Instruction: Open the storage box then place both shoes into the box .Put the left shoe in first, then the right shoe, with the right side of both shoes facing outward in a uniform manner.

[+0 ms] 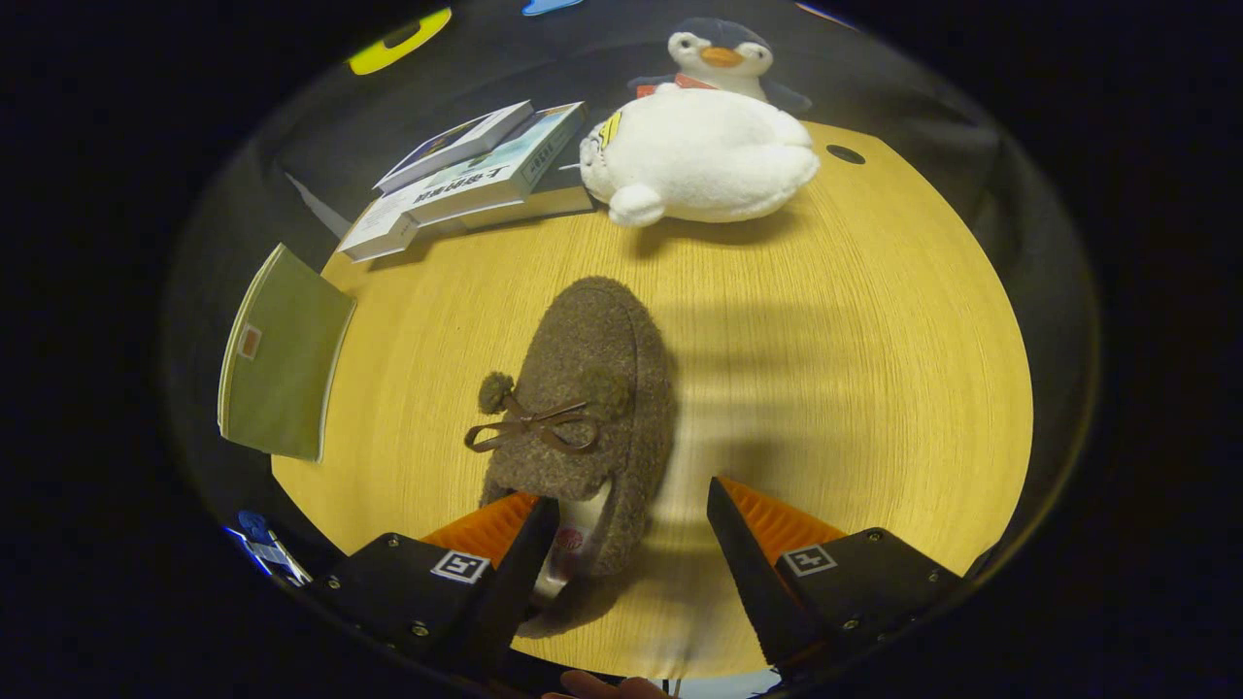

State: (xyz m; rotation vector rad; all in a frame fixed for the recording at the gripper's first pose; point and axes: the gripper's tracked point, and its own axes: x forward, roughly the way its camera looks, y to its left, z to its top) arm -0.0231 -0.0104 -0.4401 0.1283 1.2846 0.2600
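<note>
Fingers of my gripper (pixel 631 529) stand spread wide over the wooden table (pixel 855 369), pinching nothing. Between them lies the heel end of a brown fuzzy shoe (pixel 592 388), which sits nearer the left finger; that finger covers part of the shoe's opening, so I cannot tell whether it touches the rim. The right finger stands apart from the shoe, with bare tabletop between. The shoe's toe points away from me, and a thin bow with a small pompom (pixel 495 391) lies across its top. A pale lining with a round mark shows inside the opening, too small to make out.

Beyond the shoe, at the far side of the table, a large white plush penguin (pixel 699 155) lies on its back, its head toward the booth wall. Just beside it, to its left, is a stack of books (pixel 466 184), hanging partly over the table's far edge. A green folder (pixel 282 354) rests at the table's left edge, partly overhanging it. A small dark hole (pixel 845 153) sits in the tabletop beyond the penguin. Something blue and white near my left finger is cut off and hard to identify. A fingertip (pixel 602 687) shows below the fingers.
</note>
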